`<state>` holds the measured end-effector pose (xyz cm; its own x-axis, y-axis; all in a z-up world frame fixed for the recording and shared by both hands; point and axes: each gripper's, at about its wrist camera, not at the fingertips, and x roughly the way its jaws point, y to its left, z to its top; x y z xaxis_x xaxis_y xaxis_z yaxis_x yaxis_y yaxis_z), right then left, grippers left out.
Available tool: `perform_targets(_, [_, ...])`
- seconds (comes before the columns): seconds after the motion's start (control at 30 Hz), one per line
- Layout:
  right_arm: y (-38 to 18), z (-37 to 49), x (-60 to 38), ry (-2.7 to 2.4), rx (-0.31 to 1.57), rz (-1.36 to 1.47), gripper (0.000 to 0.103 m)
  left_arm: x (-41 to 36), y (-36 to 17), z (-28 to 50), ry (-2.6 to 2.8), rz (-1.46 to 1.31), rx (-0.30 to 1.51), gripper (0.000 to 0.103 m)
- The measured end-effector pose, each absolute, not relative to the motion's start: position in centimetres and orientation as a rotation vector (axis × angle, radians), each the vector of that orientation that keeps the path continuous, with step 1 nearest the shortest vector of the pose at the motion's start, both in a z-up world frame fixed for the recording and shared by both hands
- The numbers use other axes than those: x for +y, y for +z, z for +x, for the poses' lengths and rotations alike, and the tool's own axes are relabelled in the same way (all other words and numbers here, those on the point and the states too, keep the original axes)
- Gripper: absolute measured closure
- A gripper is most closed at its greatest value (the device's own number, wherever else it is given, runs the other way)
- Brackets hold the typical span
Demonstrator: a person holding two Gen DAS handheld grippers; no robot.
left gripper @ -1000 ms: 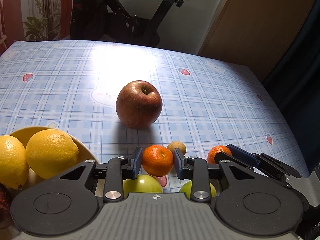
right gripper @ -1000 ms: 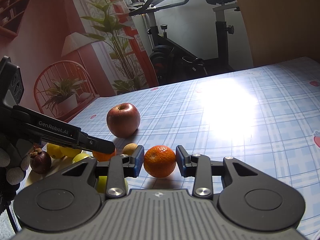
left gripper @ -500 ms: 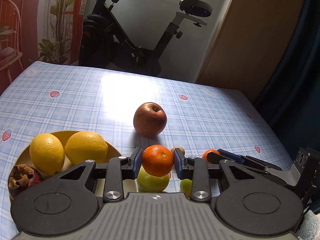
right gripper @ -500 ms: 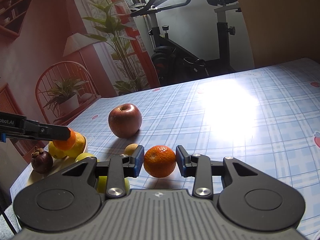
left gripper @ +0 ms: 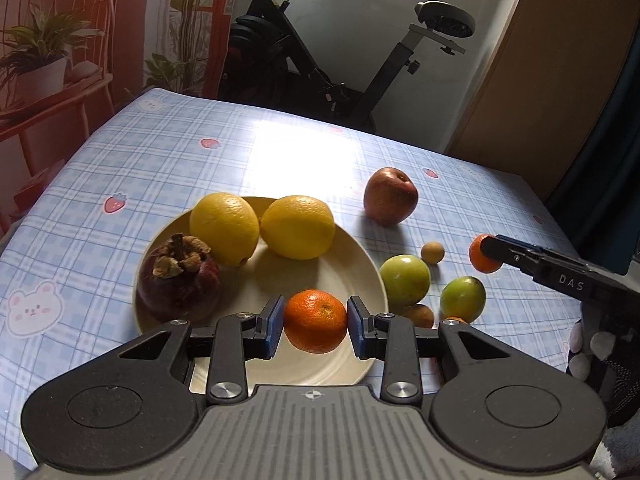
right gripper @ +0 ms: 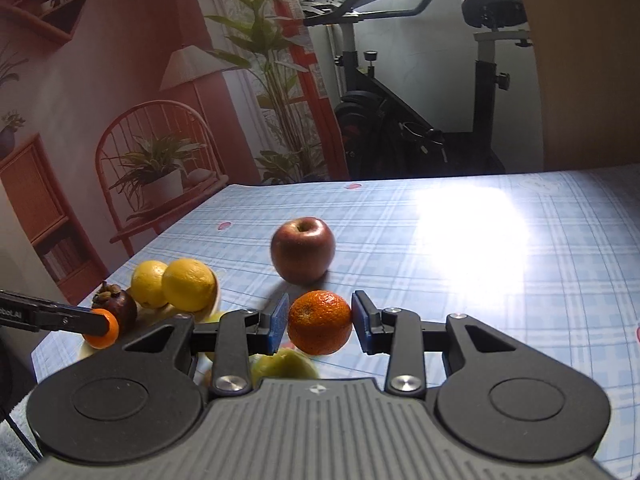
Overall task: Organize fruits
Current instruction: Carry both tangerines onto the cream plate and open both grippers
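Note:
My left gripper (left gripper: 315, 322) is shut on a mandarin (left gripper: 316, 320) and holds it over the near part of the cream plate (left gripper: 352, 276). The plate holds two lemons (left gripper: 224, 228) and a mangosteen (left gripper: 180, 276). My right gripper (right gripper: 320, 322) is shut on a second mandarin (right gripper: 319, 322) and holds it above the table. It shows in the left wrist view (left gripper: 486, 254) to the right of the plate. A red apple (left gripper: 390, 196) stands on the table beyond the plate.
Two green fruits (left gripper: 404, 280) and small brown fruits (left gripper: 433, 252) lie on the blue checked tablecloth (left gripper: 160, 168) right of the plate. An exercise bike (left gripper: 340, 52) stands behind the table. A chair with a potted plant (right gripper: 160, 172) is at the left.
My left gripper has lifted its mandarin and carried it left, over the plate. My right gripper has lifted its mandarin off the table.

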<state>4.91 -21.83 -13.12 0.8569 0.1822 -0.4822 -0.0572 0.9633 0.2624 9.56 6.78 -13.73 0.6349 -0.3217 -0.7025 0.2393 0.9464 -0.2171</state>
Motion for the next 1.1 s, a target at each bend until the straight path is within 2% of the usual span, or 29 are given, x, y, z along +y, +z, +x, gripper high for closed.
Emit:
perform_targets(0.23, [-12.6, 8.7, -15.5, 0.265, 0.587, 0.099, 0.066, 9.3, -14.7, 9.2, -0.266, -0.162, 0.84, 0.067])
perform_targets(0.5, [-14.8, 13.1, -8.9, 0.361, 0.696, -0.083, 0.066, 10.4, -15.7, 9.3, -0.19, -0.173, 0.871, 0.067])
perform_targets(1.1, [-16.5, 15.0, -7.7, 0.343, 0.723, -0.149, 0.066, 10.8, -16.7, 10.4, -0.136, -0.13, 0.841, 0.066])
